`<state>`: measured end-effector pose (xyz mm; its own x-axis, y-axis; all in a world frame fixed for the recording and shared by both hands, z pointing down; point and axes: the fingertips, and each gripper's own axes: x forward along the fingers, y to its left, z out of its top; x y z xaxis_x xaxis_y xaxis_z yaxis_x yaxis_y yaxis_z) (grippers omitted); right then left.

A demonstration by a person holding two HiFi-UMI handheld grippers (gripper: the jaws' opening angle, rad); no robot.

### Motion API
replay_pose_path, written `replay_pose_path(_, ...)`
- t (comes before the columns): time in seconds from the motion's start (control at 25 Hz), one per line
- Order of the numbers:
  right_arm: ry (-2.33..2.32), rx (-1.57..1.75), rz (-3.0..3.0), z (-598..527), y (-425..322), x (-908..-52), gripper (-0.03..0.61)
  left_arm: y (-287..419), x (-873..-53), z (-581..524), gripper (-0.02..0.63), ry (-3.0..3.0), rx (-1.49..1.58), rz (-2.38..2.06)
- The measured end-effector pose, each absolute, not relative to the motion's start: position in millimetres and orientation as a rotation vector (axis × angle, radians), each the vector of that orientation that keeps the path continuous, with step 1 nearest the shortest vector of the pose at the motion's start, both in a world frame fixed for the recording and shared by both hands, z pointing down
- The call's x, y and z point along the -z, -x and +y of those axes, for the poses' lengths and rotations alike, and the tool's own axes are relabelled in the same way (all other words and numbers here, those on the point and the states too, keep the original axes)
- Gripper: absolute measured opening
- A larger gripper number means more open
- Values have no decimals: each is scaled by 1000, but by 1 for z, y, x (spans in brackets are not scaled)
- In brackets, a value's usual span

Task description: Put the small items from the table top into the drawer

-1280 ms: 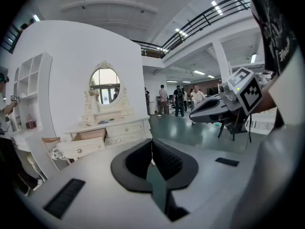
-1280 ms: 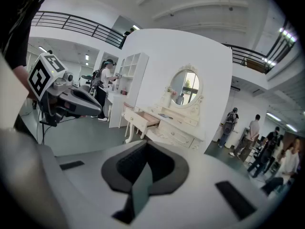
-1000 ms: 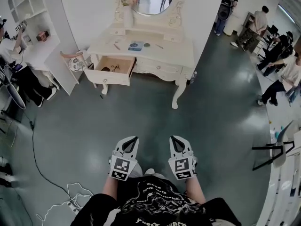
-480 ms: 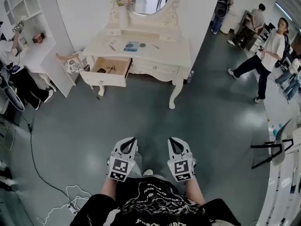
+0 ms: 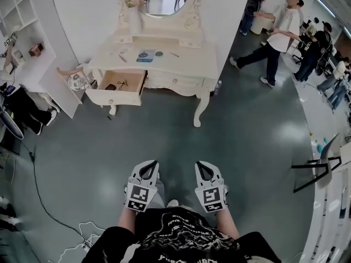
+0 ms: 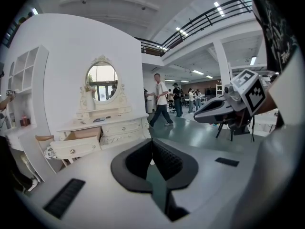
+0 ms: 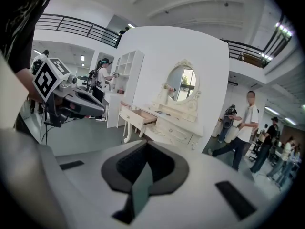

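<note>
The cream dressing table (image 5: pixel 181 64) stands far ahead across the floor, under an oval mirror. On its top lie a blue flat item (image 5: pixel 145 55), a small round dark item (image 5: pixel 159 53) and thin stick-like pieces (image 5: pixel 174 54). Its left drawer (image 5: pixel 117 86) is pulled out, with small dark things inside. My left gripper (image 5: pixel 148 165) and right gripper (image 5: pixel 203 165) hang side by side close to my body, both shut and empty, far from the table. The table also shows in the left gripper view (image 6: pixel 102 123) and the right gripper view (image 7: pixel 167 120).
A white shelf unit (image 5: pixel 24 32) and a low chair (image 5: pixel 74 75) stand left of the table. A person in a white shirt (image 5: pixel 277 29) walks at the back right, with others behind. A cable (image 5: pixel 38 190) trails on the floor at the left. A dark stand (image 5: pixel 312 171) is on the right.
The table has drifted left and up in the head view. A person in white has walked leftward across the back right. Both grippers stay shut in the same place.
</note>
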<state>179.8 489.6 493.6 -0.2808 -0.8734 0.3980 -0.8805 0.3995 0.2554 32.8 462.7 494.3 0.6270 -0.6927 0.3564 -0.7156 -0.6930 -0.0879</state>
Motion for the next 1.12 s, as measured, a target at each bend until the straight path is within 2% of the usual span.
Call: replay_pose_path(1.12, -1602, -146, -2130, 269, -148, -494, 11, -9, -495, 227, 15, -2845, -596, -1048)
